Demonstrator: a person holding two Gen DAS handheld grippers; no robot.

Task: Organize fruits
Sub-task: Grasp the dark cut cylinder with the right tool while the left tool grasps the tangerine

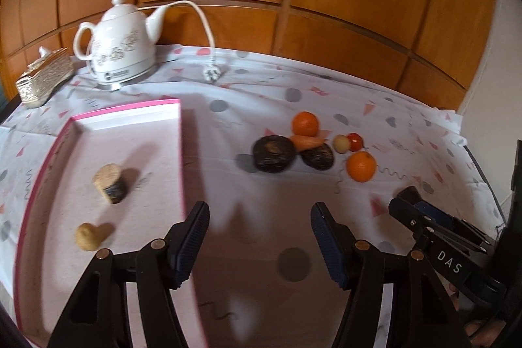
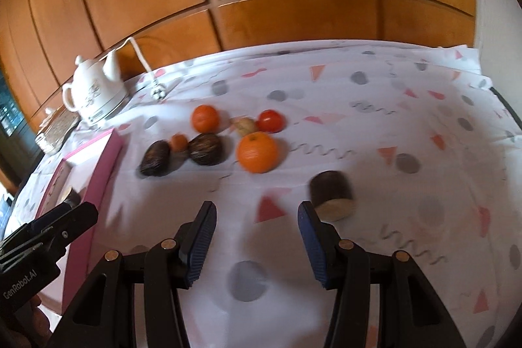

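Both the left gripper (image 1: 259, 237) and the right gripper (image 2: 257, 238) are spread wide and empty. The pink tray (image 1: 130, 114) at the table's left edge holds two pieces. The oranges (image 2: 257, 152), tomato (image 2: 271, 121) and dark fruits (image 2: 206, 149) remain mid-table; most sorting appears outstanding.

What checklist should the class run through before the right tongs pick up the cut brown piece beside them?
1. Right tongs open and empty: ok.
2. Cut brown piece between the fingers: not ok, it lies just outside the right finger.
3. Space around the piece: ok, the near orange sits apart.
4. Pink tray has bare floor: ok.
5. Left tongs open and empty: ok.
6. Firmness of the piece: cannot tell.
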